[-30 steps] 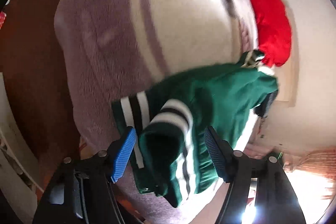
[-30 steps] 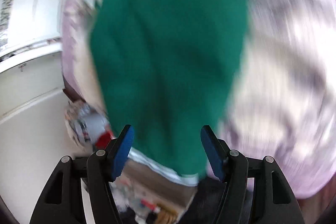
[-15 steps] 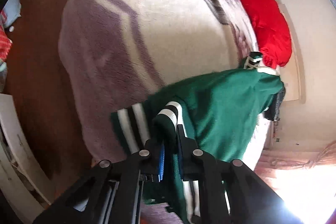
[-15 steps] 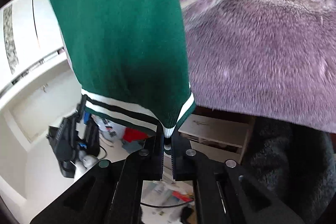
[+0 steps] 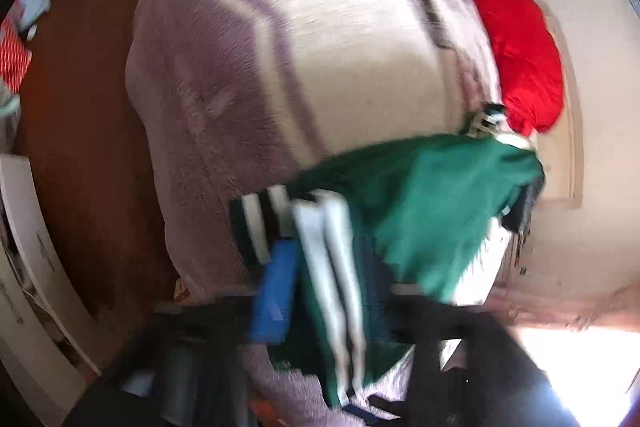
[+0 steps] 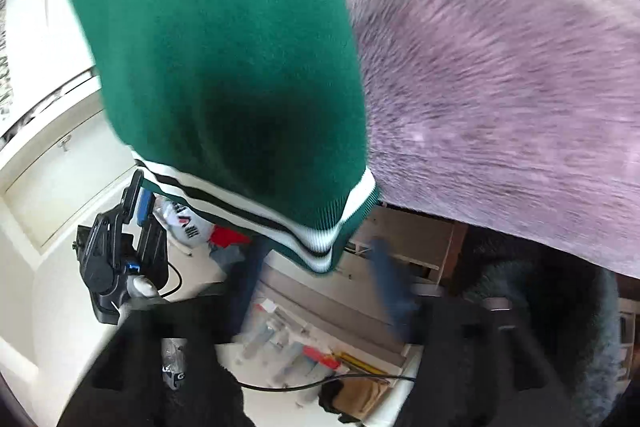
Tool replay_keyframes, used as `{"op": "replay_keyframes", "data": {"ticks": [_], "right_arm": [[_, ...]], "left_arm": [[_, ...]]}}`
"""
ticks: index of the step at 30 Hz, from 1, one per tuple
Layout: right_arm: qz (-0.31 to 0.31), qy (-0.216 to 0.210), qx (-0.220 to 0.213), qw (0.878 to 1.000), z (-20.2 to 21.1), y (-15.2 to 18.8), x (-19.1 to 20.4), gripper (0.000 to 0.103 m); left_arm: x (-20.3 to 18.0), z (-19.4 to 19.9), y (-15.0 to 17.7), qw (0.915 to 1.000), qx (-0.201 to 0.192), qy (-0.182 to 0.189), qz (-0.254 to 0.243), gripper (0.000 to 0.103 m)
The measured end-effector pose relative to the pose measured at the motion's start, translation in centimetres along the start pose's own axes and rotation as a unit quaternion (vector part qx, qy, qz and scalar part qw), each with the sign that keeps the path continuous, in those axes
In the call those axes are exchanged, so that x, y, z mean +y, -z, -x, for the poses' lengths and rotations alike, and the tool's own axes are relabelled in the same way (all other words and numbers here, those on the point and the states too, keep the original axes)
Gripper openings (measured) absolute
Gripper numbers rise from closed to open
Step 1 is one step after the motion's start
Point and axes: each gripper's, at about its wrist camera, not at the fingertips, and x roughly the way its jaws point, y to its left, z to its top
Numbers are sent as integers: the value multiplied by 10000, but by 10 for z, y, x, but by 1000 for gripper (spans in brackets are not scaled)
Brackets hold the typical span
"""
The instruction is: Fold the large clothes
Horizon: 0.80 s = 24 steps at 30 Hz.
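A: Green sweater [image 5: 436, 211] draped over the purple blanket [image 5: 224, 99], hem hanging off its edge. We see the left gripper [image 5: 320, 291] released, striped cuff between its fingers.

B: Right gripper [image 6: 316, 291] released too, beneath the hem.

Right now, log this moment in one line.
left gripper open at cuff; right gripper open at hem; green sweater on purple blanket

Matt green knit sweater [image 6: 224, 39] with ribbed hem; fuzzy purple fleece blanket [image 6: 500, 75]
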Motion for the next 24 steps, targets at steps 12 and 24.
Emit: {"op": "replay_keyframes", "data": {"ticks": [12,24], "right_arm": [[-197,-832,-870,9925,70,-11,-36,69],[-165,-690,-1202,9902,79,-30,-41,94]], "left_arm": [[-66,-65,-59,9837,543,-588,-1608,82],[-88,-190,-78,9047,2683,-38,-3309,82]]}}
